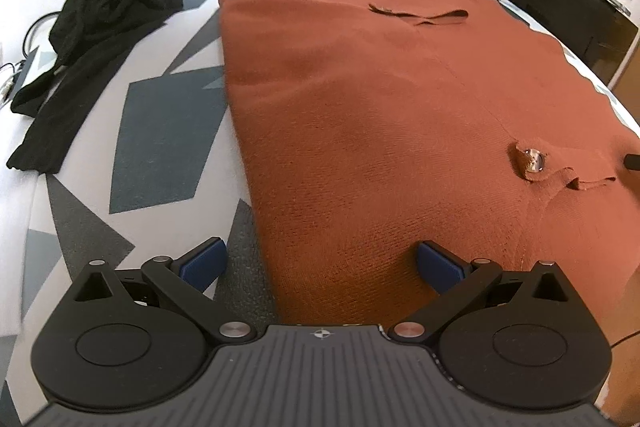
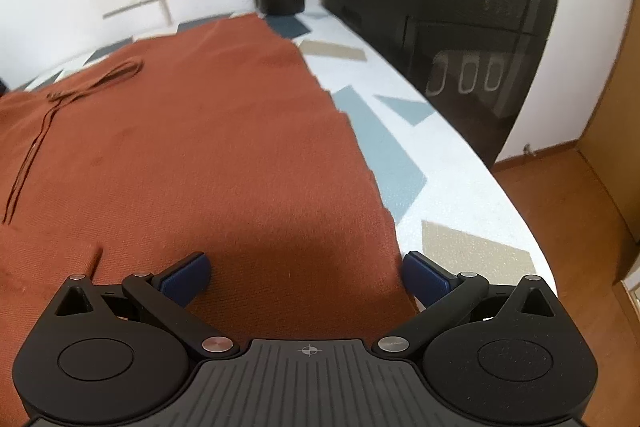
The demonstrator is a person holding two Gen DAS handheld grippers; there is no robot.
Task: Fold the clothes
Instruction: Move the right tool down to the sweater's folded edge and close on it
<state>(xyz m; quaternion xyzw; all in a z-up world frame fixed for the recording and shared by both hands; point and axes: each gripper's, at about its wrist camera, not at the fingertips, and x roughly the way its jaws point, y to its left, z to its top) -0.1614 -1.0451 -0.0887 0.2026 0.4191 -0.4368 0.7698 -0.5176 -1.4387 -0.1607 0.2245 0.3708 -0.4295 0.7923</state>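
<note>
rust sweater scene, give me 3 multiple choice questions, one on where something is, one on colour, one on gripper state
1. Where does the black garment lie relative to the rust sweater in the left wrist view?
A. on top of it
B. to its left, apart from it
C. under it

2. What colour are the pads on the gripper fingers?
A. blue
B. red
C. white

3. How do the left gripper and right gripper stand?
A. both shut on the sweater
B. one open, one shut
C. both open

Answers:
1 B, patterned table cover shows between the two garments.
2 A, the pads show dark blue in both wrist views.
3 C, in each view the fingers are spread wide with the sweater's edge between them, nothing clamped.
</note>
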